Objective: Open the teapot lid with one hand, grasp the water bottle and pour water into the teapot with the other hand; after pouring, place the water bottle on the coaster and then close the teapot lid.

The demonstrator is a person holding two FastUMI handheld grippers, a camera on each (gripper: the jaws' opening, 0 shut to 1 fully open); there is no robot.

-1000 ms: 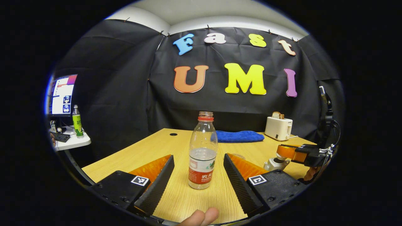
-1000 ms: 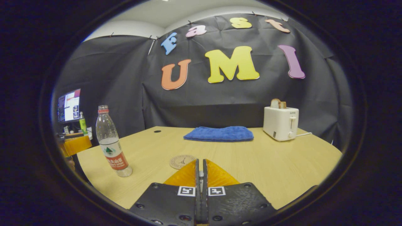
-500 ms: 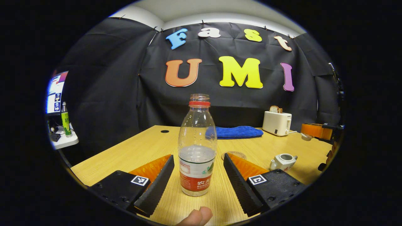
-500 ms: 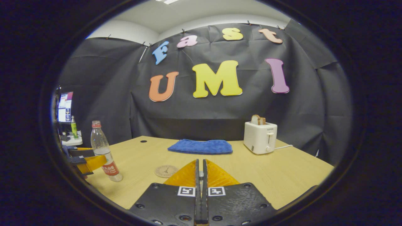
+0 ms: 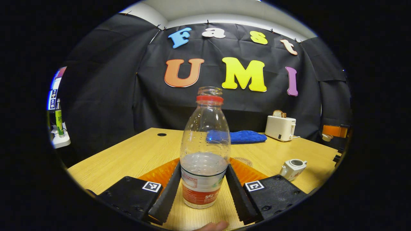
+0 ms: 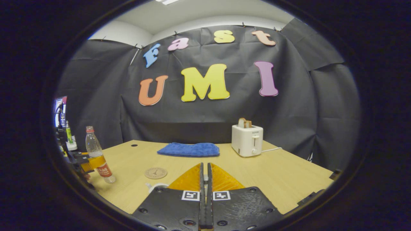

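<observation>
A: What lies ahead of the tools, biggest first?

B: The wooden table spreads under both. Beyond the right gripper a white toaster stands far ahead and slightly right, and a folded blue towel lies ahead and slightly left.

A: And the water bottle?

B: The water bottle stands upright on the table, uncapped and part full, right between the fingers of the left gripper. Both fingers sit against its label, so the tool clamps the bottle.

A: The teapot?

B: The white teapot sits lidless on the table, ahead and to the right of the left gripper, well apart from the bottle. The round coaster lies ahead-left of the right gripper.

A: The right gripper's state?

B: Its fingers are pressed nearly together; whether they pinch the lid, I cannot tell.
</observation>
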